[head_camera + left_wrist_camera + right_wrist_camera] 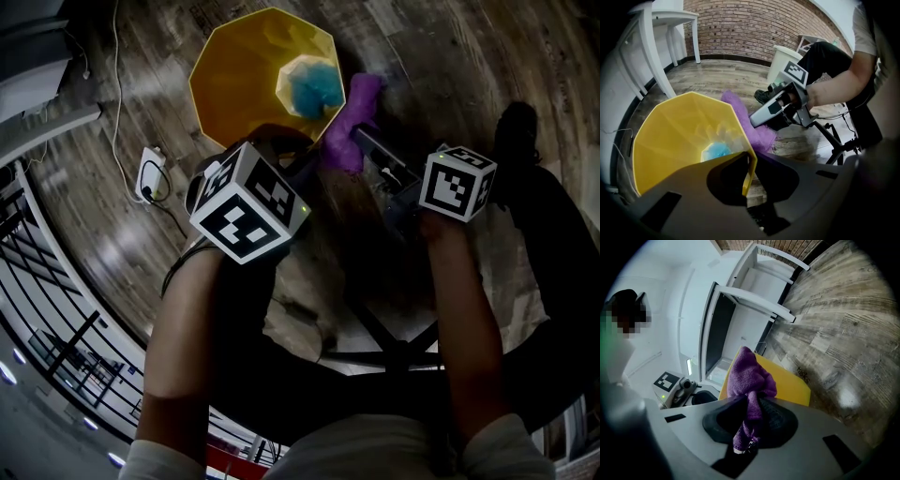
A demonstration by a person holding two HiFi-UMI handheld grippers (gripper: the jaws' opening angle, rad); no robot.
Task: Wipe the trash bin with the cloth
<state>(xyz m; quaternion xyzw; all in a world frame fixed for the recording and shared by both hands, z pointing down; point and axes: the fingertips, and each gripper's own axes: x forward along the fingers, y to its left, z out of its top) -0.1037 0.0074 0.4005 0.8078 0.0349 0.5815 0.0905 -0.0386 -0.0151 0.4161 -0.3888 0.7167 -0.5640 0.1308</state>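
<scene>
The left gripper pinches the yellow trash bin's rim, top middle of the head view; the right gripper squeezes the purple cloth against its outer side; wiping seems started, much left.

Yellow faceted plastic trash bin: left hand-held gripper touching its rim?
Touching. The left gripper view shows the left hand-held gripper with both jaws pressed on the rim wall of the yellow faceted plastic trash bin, no gap.
</scene>
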